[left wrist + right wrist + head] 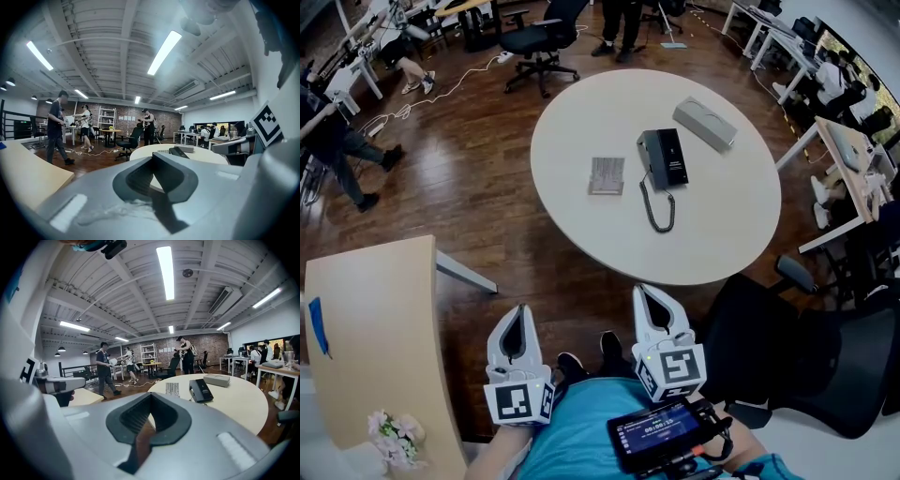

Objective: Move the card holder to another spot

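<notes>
Dark wood floor (487, 206): runs under everything. Round white tabletop (600, 234): fills ctr of head view, carries three things. Black office chair (825, 366): stands by tabletop's near-R edge. Curved beige desk (375, 319): sits lower L, apart from tabletop. L gripper (522, 311) & R gripper (645, 294): hang side by side close to the body, short of tabletop's near rim, well apart from all on it. Jaws pressed together in both gripper views, nothing btwn them. Black desk phone (662, 157): lies R of ctr, with coiled cord (659, 211) curling toward near edge. Grey box (705, 123): lies just beyond phone, toward far-R rim. Card holder (607, 175): small grey ribbed piece, lies flat near tabletop's ctr, just L of phone, not touching it, clear of both grippers.
</notes>
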### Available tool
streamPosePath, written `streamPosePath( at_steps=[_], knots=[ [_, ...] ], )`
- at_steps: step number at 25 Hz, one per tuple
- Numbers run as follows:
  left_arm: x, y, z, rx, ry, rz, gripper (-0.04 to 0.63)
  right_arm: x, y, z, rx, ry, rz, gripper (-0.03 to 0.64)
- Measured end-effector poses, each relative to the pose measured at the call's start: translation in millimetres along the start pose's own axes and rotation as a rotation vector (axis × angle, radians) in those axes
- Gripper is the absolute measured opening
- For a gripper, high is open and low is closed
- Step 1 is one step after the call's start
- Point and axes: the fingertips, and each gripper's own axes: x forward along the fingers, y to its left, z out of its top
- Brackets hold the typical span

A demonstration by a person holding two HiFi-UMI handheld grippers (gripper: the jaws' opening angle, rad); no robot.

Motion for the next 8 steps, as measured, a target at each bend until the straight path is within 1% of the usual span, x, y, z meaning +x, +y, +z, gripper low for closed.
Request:
streamPosePath(
  at_steps=[8],
  knots=[
    [-1.4, -3.9, 1.4, 0.002, -0.001, 0.006, 0.014, -0.3, -2.8, 0.4, -0.001, 0.002, 0.007, -0.012]
  ],
)
